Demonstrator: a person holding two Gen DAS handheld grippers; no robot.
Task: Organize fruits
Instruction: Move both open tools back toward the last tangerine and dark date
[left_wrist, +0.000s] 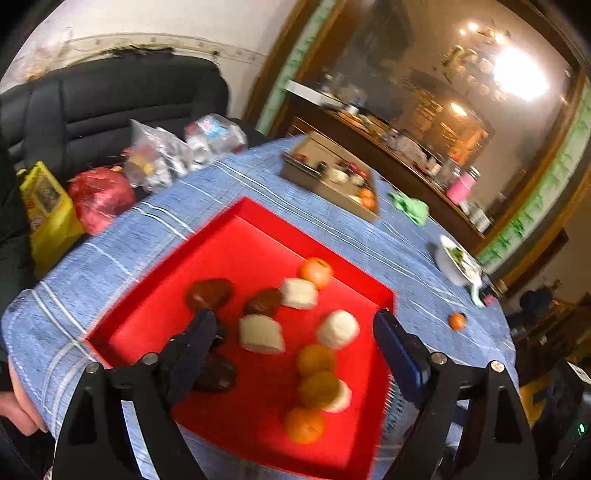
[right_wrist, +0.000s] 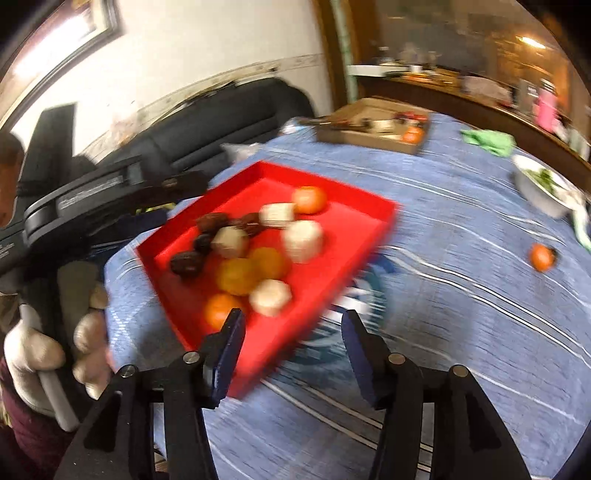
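Red square tray (left_wrist: 236, 236), round oranges (left_wrist: 316, 271)

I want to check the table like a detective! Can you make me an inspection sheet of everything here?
Surface: round table with a blue striped cloth.
Job's things: red tray holding oranges, white chunks and dark brown pieces; one orange loose on the cloth.
Clutter: cardboard box, green cloth, white bowl, bags.
Grippers: left claw open over the tray; right claw open, empty.
Cables: nothing seen.
Surroundings: dark sofa, cluttered sideboard.
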